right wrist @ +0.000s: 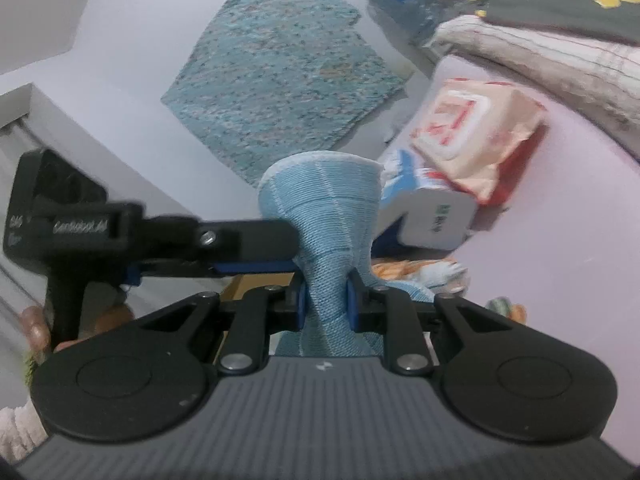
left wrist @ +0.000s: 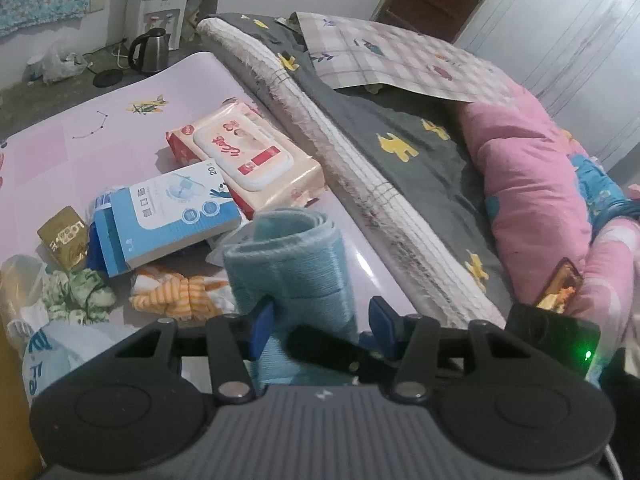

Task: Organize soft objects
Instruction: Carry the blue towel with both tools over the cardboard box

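My right hand-held gripper [right wrist: 325,300]: fingers clamped on blue towel [right wrist: 320,216], pinching its middle, rolled end flaring above. My left hand-held gripper [left wrist: 322,320]: fingers spread apart, towel [left wrist: 294,264] between them, lifted over pink mat [left wrist: 120,120]. Beyond: wet-wipes pack [left wrist: 248,156], blue-white box [left wrist: 168,216], orange striped cloth [left wrist: 180,292].

The blue towel's [left wrist: 296,276] lower end is hidden behind the left tongs' [left wrist: 320,330] housing. Left of the towel, the blue box [left wrist: 160,220] covers part of the wipes pack [left wrist: 256,160], and a plastic bag [left wrist: 48,356] is cut off by the frame edge. In the right wrist view, that wipes pack [right wrist: 476,136] is motion-blurred, its print unreadable.
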`<state>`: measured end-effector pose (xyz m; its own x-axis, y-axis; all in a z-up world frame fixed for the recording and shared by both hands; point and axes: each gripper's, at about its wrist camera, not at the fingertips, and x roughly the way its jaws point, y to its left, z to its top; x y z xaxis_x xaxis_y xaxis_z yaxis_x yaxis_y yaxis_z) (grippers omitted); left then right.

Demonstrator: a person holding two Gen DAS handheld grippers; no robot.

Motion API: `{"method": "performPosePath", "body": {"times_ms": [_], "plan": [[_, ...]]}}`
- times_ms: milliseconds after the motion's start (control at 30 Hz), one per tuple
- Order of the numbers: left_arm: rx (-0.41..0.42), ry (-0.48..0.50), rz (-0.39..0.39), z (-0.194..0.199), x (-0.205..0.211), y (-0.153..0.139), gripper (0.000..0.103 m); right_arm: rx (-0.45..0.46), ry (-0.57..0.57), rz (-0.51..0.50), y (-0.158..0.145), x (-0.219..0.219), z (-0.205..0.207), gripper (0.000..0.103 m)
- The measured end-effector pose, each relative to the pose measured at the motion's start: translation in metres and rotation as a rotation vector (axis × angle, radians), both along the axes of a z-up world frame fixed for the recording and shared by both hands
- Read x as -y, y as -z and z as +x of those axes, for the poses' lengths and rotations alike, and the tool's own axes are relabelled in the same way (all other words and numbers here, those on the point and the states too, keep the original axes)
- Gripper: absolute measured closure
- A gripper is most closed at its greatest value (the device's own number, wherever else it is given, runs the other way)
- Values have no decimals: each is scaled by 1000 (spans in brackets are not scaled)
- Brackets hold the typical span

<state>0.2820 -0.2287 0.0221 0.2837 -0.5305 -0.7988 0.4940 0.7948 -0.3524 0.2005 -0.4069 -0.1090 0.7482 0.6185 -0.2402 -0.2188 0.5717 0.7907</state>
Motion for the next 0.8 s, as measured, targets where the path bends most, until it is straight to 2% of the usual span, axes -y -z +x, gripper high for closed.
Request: {"method": "performPosePath", "body": {"times_ms": [100, 233, 333, 367, 467, 800], "plan": [[4, -4, -18, -9, -10, -9, 45, 37, -35, -9, -13, -14, -11, 85], [30, -23, -33, -23, -29, -23, 45, 70, -78, -15, -30, -34, -26, 85], [48, -52, -56, -35, -50, -35, 49, 102, -127, -23, -46, -55, -36, 85], [53, -64, -61, -37, -57, -39, 54, 111, -143, -26, -51, -61, -39, 85], [67, -116, -70, -46, -82, -49, 64, 137, -194, -37, -66, -83, -43, 85], [164, -358, -111, -68, -194, -84, 63, 148, -431, -44, -121, -184, -15, 85]]}}
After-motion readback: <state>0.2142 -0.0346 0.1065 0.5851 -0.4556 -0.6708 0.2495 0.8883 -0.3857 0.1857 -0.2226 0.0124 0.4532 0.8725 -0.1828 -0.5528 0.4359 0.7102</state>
